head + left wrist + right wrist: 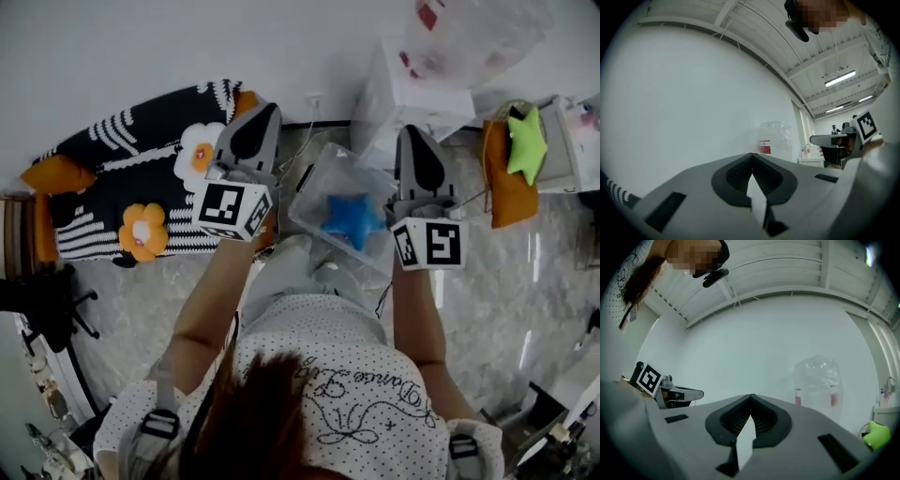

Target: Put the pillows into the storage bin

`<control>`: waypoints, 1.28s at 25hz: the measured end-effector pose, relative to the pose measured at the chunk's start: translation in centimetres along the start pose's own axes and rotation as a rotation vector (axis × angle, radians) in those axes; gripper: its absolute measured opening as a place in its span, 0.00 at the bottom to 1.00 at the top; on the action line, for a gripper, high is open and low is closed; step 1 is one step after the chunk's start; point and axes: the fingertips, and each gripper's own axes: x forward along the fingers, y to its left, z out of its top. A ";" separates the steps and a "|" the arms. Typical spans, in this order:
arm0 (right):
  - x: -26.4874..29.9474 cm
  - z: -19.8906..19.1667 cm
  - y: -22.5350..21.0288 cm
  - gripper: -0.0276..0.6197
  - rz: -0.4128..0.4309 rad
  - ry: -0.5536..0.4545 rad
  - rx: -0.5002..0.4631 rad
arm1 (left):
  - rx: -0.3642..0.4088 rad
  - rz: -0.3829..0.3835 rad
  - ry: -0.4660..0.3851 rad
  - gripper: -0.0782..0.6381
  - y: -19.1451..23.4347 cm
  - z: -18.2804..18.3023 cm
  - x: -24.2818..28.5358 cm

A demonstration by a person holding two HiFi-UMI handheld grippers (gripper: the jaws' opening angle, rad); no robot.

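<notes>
1. Step: between picks. L tool (265, 111) and R tool (413, 136) are both clenched, empty, raised near the storage bin (314, 192).
2. Next (a guess): reach for the green star pillow (526, 142), jaws opened wide for soft bulk.
3. Count: star pillows 2, w/ the blue star pillow (352, 218) in the bin; flower pillows (200, 155) (142, 232) 2, on the striped sofa (112, 169).

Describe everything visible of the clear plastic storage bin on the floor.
The clear plastic storage bin is a see-through rectangular tub with rounded corners, and its top looks open. It stands upright on the pale marbled floor, just ahead of the person and at a slant to the picture's edges. One blue star-shaped pillow lies inside on its bottom. In the head view the right gripper covers its right side.
</notes>
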 end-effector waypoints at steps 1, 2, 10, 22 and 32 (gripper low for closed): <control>-0.1 0.0 0.7 0.06 0.042 -0.004 0.004 | -0.001 0.051 -0.003 0.11 0.4 0.1 -1.4; -0.3 0.0 1.3 0.06 0.078 -0.007 0.010 | 0.000 0.095 -0.006 0.11 0.6 0.1 -2.7; -1.2 -1.2 8.2 0.06 0.349 -0.018 0.066 | 0.022 0.383 0.009 0.11 1.0 0.1 -14.9; -0.7 -0.1 23.8 0.06 0.706 -0.045 0.129 | 0.037 0.742 0.013 0.11 4.7 1.3 -32.4; -0.1 1.7 38.7 0.06 0.824 -0.072 0.145 | 0.039 0.846 0.003 0.11 10.9 1.9 -44.2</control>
